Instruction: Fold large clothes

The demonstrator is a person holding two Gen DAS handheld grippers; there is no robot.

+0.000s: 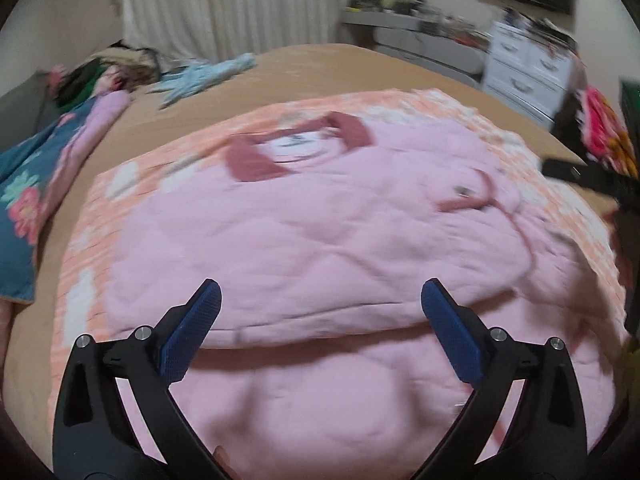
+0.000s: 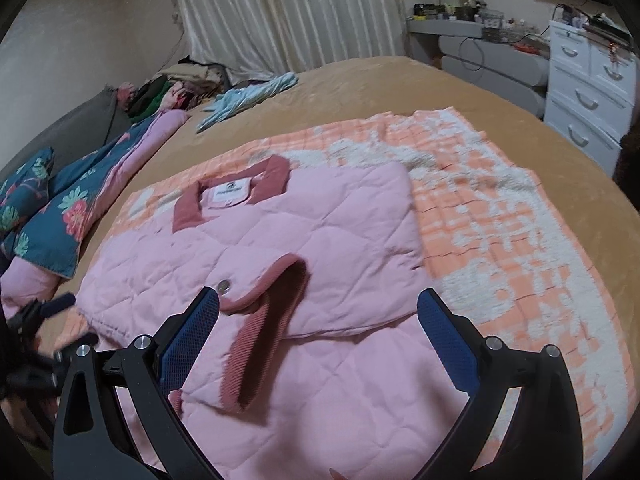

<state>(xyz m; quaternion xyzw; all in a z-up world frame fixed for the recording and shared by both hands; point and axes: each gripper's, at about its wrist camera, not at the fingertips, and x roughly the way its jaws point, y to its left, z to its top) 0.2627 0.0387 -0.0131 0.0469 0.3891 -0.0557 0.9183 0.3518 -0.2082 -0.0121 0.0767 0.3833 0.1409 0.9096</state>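
Both views are taken from close above, angled down past each gripper; the pink jacket (image 1: 312,232) ahead is shared.

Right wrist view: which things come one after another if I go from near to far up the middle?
Right gripper → dark pink cuff → pink quilted jacket → orange and white blanket → tan bedspread → white curtain.

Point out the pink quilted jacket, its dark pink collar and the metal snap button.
pink quilted jacket (image 2: 304,224), right wrist view, back panel
dark pink collar (image 2: 188,210), right wrist view, left end
metal snap button (image 2: 224,285), right wrist view, centre
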